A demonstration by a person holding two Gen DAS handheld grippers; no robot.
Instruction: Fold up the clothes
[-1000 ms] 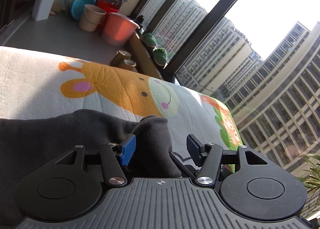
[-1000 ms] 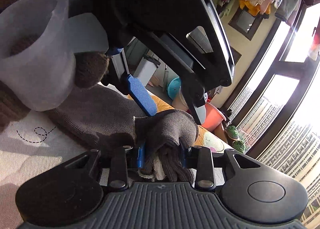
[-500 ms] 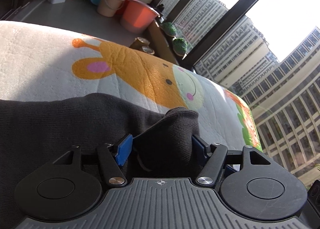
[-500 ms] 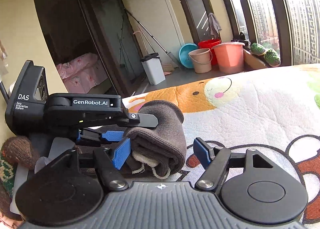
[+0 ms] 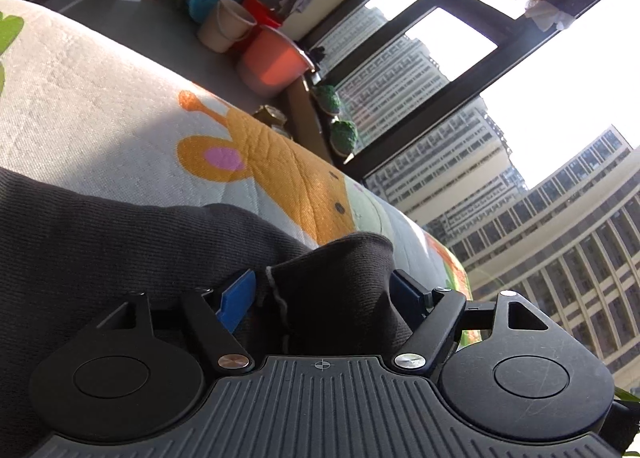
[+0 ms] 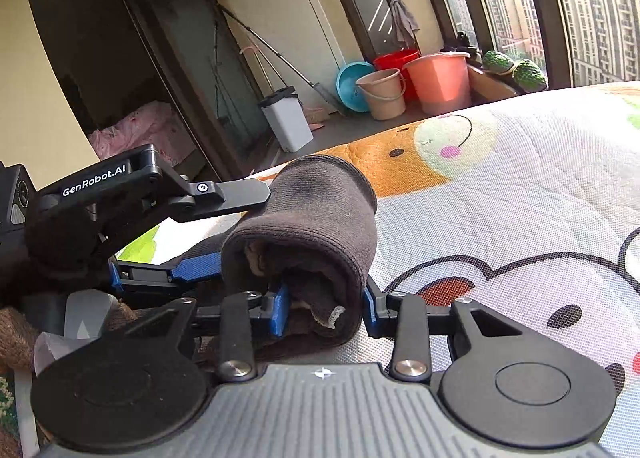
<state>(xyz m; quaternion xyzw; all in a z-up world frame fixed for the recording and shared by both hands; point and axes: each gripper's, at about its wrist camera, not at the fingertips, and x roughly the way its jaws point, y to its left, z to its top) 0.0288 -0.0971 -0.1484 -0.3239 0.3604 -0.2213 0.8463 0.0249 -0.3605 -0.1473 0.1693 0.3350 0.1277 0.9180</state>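
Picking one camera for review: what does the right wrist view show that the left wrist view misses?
Only the right view: the left tongs from the side, opening around the dark garment's rolled end, and pink bedding. Only the left view: tower blocks filling the window. Both: garment, cartoon blanket, salmon bucket. The right tongs are closing on the roll.

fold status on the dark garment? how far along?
Done: the dark garment is already doubled into a thick bundle on the cartoon sheet.
In hand: both claws work its rolled end. The right claw is closing on the lower layers; the left claw is opening, cloth between its pads.
Left: flatten or tuck the end and release. No other clothes are in view.
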